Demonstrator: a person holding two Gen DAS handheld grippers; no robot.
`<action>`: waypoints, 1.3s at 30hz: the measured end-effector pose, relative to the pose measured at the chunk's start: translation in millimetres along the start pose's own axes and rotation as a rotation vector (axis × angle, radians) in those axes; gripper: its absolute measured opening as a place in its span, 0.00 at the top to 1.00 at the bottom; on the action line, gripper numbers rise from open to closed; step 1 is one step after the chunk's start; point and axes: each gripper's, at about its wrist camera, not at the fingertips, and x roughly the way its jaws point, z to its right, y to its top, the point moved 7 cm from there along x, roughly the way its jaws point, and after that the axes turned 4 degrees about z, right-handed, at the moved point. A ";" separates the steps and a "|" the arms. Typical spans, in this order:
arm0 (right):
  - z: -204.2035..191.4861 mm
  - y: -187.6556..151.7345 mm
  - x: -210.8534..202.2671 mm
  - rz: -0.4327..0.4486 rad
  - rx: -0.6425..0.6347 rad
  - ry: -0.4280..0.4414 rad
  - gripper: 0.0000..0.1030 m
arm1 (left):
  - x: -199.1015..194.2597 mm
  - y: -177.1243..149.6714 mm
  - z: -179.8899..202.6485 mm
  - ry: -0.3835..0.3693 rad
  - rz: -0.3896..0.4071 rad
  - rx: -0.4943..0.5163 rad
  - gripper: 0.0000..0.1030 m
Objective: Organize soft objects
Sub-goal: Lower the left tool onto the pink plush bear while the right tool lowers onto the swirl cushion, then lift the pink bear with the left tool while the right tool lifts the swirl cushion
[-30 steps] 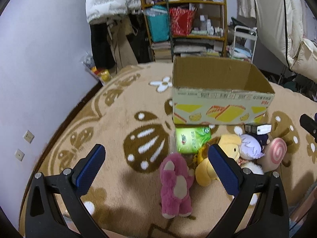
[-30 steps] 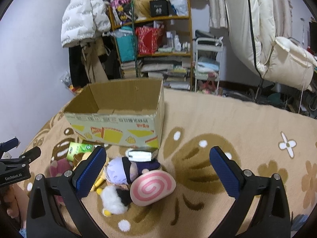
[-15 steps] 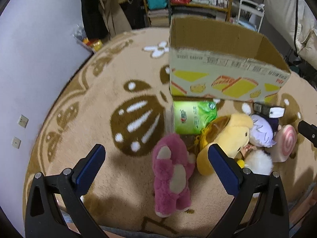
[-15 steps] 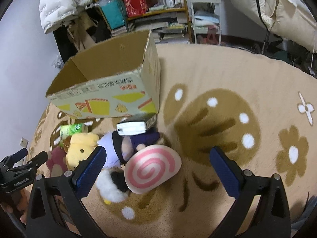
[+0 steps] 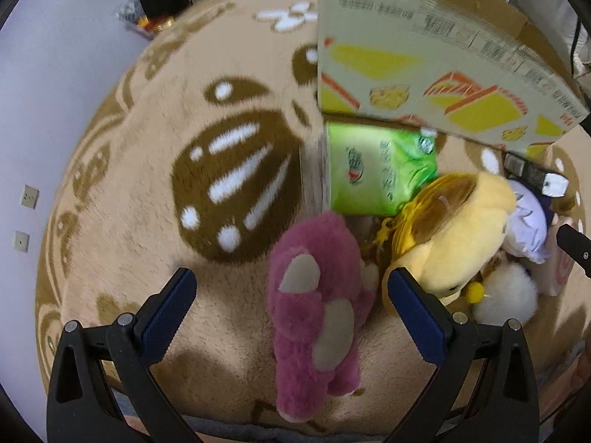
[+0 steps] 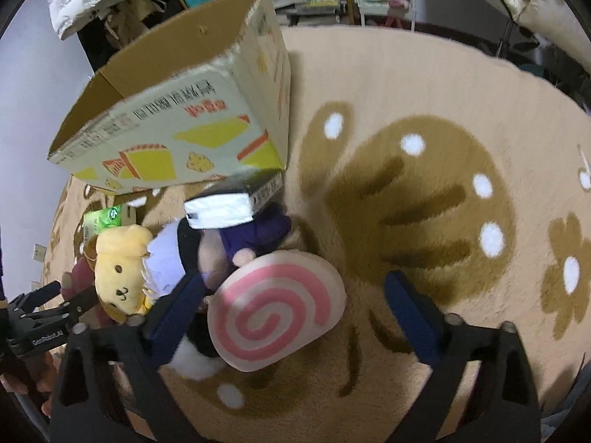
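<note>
While both grippers hang low over the tan carpet [image 5: 122, 192], each has its jaws spread wide and pinches nothing. In the left wrist view the left gripper [image 5: 291, 297] straddles the pink plush bear [image 5: 317, 313], which lies lengthwise on the carpet between the blue pads [image 5: 168, 313] without clearly touching either. At 1 o'clock from the bear sits the yellow plush dog [image 5: 454, 236], pressed against the right-hand pad of that gripper; whether they actually touch I cannot tell. At 12 o'clock from the bear lies a green tissue pack [image 5: 376, 170], just in front of the cardboard box [image 5: 417, 74], which stands open on the carpet with yellow and orange printing on its side. A white fluffy toy [image 5: 506, 297] lies at 3 o'clock from the dog.

In the right wrist view the right gripper [image 6: 291, 302] hovers over the pink-and-white swirl cushion [image 6: 277, 306], which lies between the spread pads, close beside the left-hand one. At 11 o'clock from the cushion lies a doll with pale lilac hair and dark purple clothes [image 6: 207, 247], touching the dog on its 9 o'clock side. A small dark carton with a white end [image 6: 229, 203] rests on top of the doll, against the box's near corner. At 9 o'clock in this view the left gripper's black frame shows at the picture's edge.
</note>
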 end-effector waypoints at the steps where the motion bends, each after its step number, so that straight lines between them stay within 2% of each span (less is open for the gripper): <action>1: 0.3 -0.7 1.4 -0.007 0.002 0.002 0.06 | 4.0 -1.0 0.4 -0.008 -0.018 -0.002 0.01; 3: 0.1 -1.1 3.9 -0.017 0.003 0.012 0.10 | 11.2 -2.2 0.0 -0.009 -0.047 -0.008 0.01; 7: -3.6 -1.7 8.5 -0.036 0.012 0.052 0.28 | 24.2 -4.0 -2.2 -0.017 -0.098 -0.022 0.01; 9: -4.4 -1.8 9.1 -0.041 0.013 0.060 0.29 | 28.4 -5.3 -1.2 -0.046 -0.117 -0.028 0.07; 12: -5.4 -2.6 10.0 -0.045 0.015 0.066 0.33 | 33.8 -7.3 0.7 -0.070 -0.138 -0.030 0.19; 17: -5.4 -2.4 10.1 -0.042 0.018 0.071 0.41 | 37.5 -7.4 3.3 -0.088 -0.128 -0.022 0.49; 23: -1.8 -2.6 7.5 -0.037 0.027 0.073 0.49 | 24.1 -11.6 6.8 -0.074 -0.092 -0.033 0.53; 27: 1.1 -2.6 2.4 -0.024 0.033 0.072 0.51 | 4.8 -7.9 7.4 -0.047 -0.011 -0.025 0.53; 34: 0.5 2.9 -18.0 0.059 0.024 0.055 0.51 | -23.5 -4.0 8.6 -0.043 0.096 -0.018 0.53; 39: -5.2 9.1 -40.0 0.150 0.015 0.091 0.51 | -52.1 -1.5 0.2 -0.057 0.199 -0.022 0.53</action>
